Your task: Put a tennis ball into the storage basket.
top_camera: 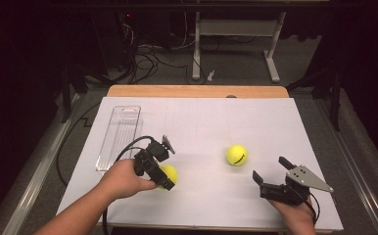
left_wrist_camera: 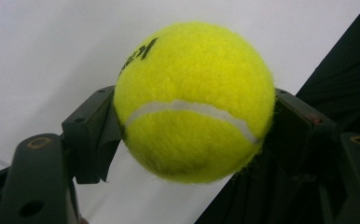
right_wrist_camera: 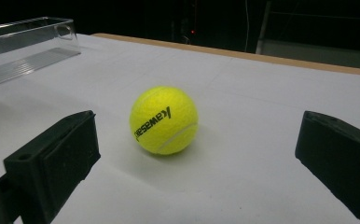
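Note:
My left gripper is shut on a yellow tennis ball, held just above the white table sheet near the front left. In the left gripper view that held ball sits squeezed between the two black pads. A second yellow tennis ball with black lettering rests on the sheet right of centre. My right gripper stands open at the front right, its jaws wide apart and pointing toward that ball. The right gripper view has the loose ball ahead of the gripper, apart from both pads.
A clear plastic tray lies lengthwise on the left side of the sheet; it is also the clear tray at the far left of the right gripper view. A wooden table edge runs along the back. Cables and desk legs fill the floor beyond.

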`<action>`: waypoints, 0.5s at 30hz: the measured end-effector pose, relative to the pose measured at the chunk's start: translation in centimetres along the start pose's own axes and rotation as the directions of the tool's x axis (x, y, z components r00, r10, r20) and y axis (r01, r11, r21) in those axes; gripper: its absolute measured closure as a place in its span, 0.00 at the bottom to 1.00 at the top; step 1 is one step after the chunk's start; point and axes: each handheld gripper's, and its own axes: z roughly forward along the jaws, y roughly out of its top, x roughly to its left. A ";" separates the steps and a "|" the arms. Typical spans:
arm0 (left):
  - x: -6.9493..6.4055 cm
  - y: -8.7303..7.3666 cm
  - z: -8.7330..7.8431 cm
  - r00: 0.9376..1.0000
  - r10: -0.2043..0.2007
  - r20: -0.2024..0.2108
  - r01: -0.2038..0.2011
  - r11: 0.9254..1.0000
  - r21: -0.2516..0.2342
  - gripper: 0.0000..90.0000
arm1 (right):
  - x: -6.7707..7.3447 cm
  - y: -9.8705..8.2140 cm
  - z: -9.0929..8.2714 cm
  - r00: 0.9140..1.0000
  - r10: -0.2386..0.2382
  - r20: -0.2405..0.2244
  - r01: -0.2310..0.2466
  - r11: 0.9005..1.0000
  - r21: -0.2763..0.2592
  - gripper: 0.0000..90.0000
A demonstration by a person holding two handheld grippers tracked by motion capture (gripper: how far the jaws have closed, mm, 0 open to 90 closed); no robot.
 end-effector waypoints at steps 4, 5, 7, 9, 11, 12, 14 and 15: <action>0.5 -0.6 -0.4 1.000 -0.019 0.000 0.019 1.000 0.015 0.29 | 0.1 0.0 0.1 1.000 -0.004 -0.003 0.004 1.000 0.003 0.00; 0.6 -0.7 -0.5 1.000 -0.023 0.000 0.023 0.999 0.023 0.29 | 0.1 0.0 0.1 1.000 -0.004 -0.003 0.004 1.000 0.005 0.00; 0.8 -1.0 -0.7 0.999 -0.035 0.004 0.035 0.999 0.026 0.29 | 0.1 0.0 0.1 1.000 -0.005 -0.003 0.005 1.000 0.005 0.00; 1.0 -1.2 -0.8 0.999 -0.049 0.008 0.048 0.998 0.028 0.29 | 0.1 0.0 0.1 1.000 -0.004 -0.002 0.004 1.000 0.004 0.00; 1.1 -1.4 -1.0 0.999 -0.051 0.005 0.050 0.998 0.037 0.29 | 0.1 0.0 0.1 1.000 -0.003 -0.002 0.003 1.000 0.004 0.00; 1.2 -1.5 -1.0 0.998 -0.057 0.008 0.056 0.998 0.038 0.29 | 0.1 0.0 0.1 1.000 -0.003 -0.002 0.003 1.000 0.004 0.00; 1.3 -1.6 -1.2 0.998 -0.062 0.008 0.062 0.997 0.045 0.29 | 0.1 0.0 0.1 1.000 -0.003 -0.002 0.003 1.000 0.003 0.00; 1.4 -1.7 -1.2 0.998 -0.064 0.005 0.064 0.997 0.052 0.29 | 0.1 -0.1 0.1 1.000 -0.003 -0.002 0.003 1.000 0.004 0.00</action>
